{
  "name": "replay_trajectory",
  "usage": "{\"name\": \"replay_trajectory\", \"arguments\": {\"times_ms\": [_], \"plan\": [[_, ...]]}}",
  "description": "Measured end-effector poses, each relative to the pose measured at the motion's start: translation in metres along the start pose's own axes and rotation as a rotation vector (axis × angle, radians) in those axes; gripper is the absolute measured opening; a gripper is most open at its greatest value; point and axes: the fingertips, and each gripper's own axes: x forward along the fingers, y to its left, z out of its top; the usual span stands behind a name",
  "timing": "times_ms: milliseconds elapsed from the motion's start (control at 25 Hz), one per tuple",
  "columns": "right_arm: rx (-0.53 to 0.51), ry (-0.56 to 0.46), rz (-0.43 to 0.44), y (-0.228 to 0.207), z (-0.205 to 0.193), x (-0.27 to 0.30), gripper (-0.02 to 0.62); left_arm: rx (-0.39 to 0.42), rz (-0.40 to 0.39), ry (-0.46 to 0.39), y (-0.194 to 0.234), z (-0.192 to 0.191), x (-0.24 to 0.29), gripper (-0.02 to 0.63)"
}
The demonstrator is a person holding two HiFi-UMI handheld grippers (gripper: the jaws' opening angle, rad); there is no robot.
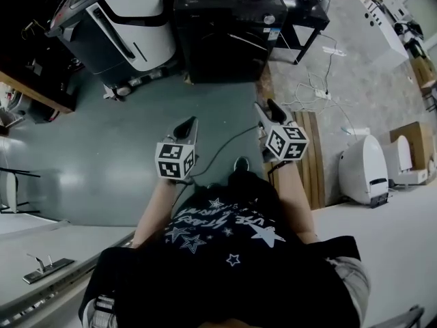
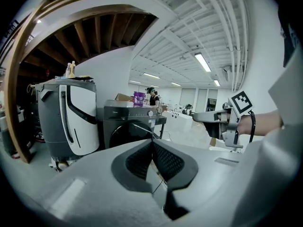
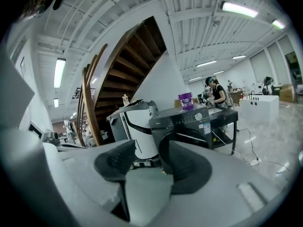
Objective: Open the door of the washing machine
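The dark washing machine stands across the floor ahead of me, with its round door closed against the front. A purple cup sits on its top. Both grippers hang in the air well short of it, pointing toward it. My left gripper is shut with its pads meeting and nothing between them; past its tip the washing machine shows. My right gripper is open and empty, and in the right gripper view its jaws frame the machine's front.
A grey and white appliance stands left of the washer, a black table to its right. Cables and a power strip lie on the floor at right, near wooden planks and white appliances. A wooden staircase rises behind.
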Motion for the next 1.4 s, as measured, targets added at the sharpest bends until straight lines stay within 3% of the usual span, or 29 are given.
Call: {"name": "replay_trajectory", "arguments": {"times_ms": [160, 440, 640, 880, 1000, 1400], "plan": [[-0.019, 0.072, -0.015, -0.011, -0.019, 0.007, 0.294, -0.012, 0.000, 0.031, 0.011, -0.010, 0.011, 0.011], [0.073, 0.133, -0.029, -0.071, -0.041, 0.058, 0.299, -0.035, 0.043, 0.119, 0.035, -0.024, 0.067, 0.011], [0.094, 0.160, -0.008, -0.133, -0.027, 0.106, 0.299, -0.008, 0.070, 0.157, 0.038, -0.004, 0.139, 0.011], [0.109, 0.201, 0.015, -0.210, 0.005, 0.164, 0.299, 0.000, 0.066, 0.127, 0.032, 0.040, 0.221, 0.012], [0.117, 0.220, 0.038, -0.238, 0.014, 0.189, 0.299, 0.001, 0.100, 0.151, 0.034, 0.047, 0.252, 0.012], [0.109, 0.356, 0.096, -0.294, -0.013, 0.247, 0.299, 0.012, 0.179, 0.213, 0.043, 0.058, 0.315, 0.012]]}}
